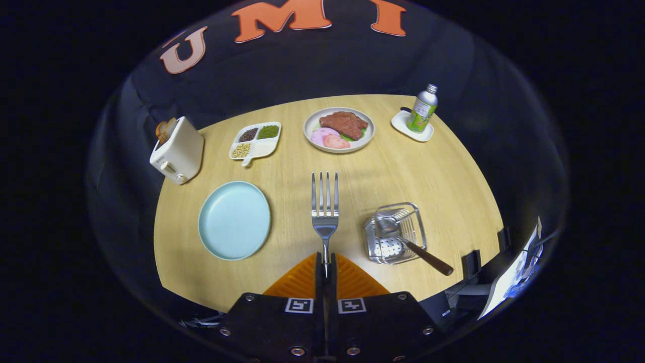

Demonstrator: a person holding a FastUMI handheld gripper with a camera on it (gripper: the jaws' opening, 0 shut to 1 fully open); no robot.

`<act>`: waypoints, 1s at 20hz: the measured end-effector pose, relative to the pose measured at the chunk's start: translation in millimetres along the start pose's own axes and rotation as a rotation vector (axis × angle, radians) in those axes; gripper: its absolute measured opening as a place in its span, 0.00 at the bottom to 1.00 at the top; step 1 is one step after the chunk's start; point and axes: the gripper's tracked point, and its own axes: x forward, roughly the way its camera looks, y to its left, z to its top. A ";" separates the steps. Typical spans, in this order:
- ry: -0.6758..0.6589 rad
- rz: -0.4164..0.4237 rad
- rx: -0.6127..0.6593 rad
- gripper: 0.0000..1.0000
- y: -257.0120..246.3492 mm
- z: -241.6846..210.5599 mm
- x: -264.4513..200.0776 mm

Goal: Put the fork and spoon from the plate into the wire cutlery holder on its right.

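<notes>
— What's on the table, left to right?
— One toaster [177, 150], one empty blue plate [234, 220], then one fork [325, 212] clenched in the gripper [326, 264], tines forward — and one spoon [403, 241] already leaning in the wire cutlery holder [395, 233].

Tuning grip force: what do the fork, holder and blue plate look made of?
Fork, clamped in the shut tongs: polished steel by its mirror glints. Holder: bright metal wire, perforated base, likely steel. Blue plate: matte, no glare, ceramic or plastic; can't tell which.
</notes>
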 end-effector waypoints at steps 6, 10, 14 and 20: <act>0.012 -0.015 -0.009 0.04 -54.8 -10.3 3.0; 0.053 -0.031 -0.023 0.04 -72.5 -19.7 18.6; 0.054 -0.037 -0.036 0.08 -77.8 -18.3 26.9; -0.096 0.034 0.000 0.11 -68.3 25.2 13.3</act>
